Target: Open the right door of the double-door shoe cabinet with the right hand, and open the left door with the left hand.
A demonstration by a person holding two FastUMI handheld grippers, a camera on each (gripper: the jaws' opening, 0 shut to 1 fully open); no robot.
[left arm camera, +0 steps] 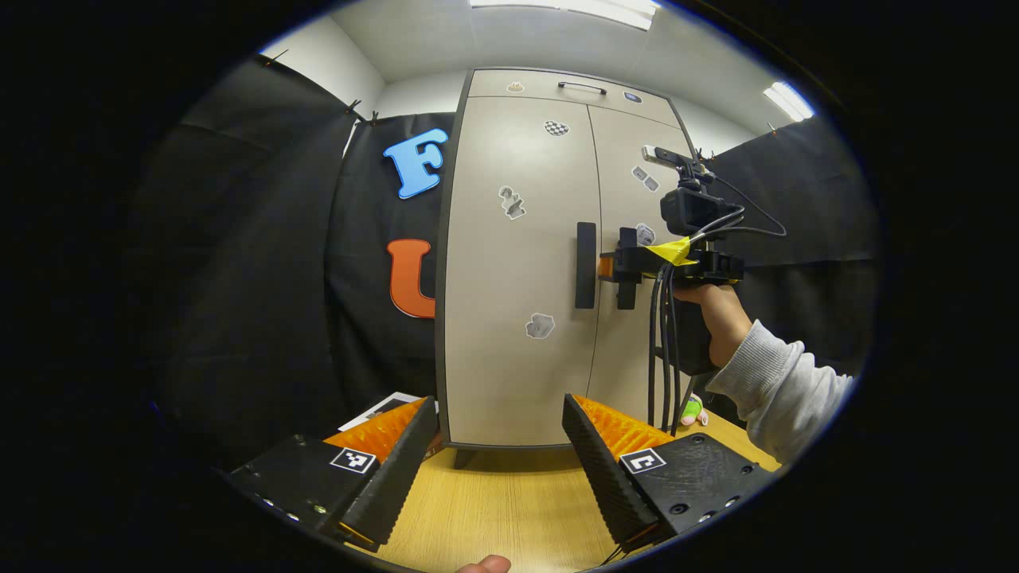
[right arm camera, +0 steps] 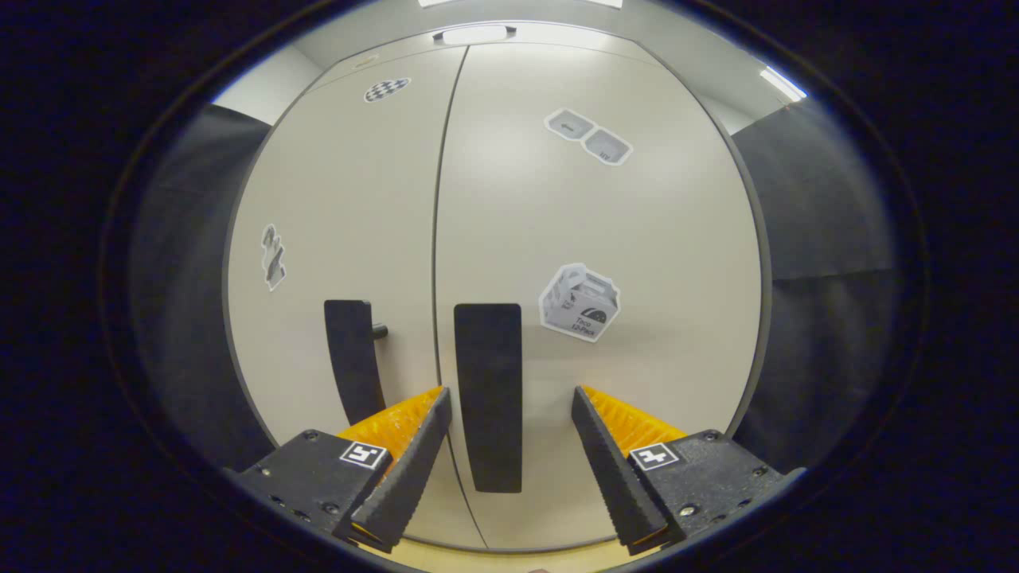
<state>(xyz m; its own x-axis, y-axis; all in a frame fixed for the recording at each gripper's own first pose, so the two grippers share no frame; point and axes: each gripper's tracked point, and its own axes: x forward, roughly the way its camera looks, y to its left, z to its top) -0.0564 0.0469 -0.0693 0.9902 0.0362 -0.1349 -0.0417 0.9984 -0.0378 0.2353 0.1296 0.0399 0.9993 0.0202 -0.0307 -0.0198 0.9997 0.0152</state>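
Both doors shut; right gripper jaws straddle right handle

Stands upright at the middle of the left gripper view: a pale beige double-door shoe cabinet with dark edging, on short feet. Left door and right door both shut, meeting at a thin centre seam. Carries small stickers on both fronts. Bears two black vertical bar handles flanking the seam, left handle and right handle, low in the right gripper view.
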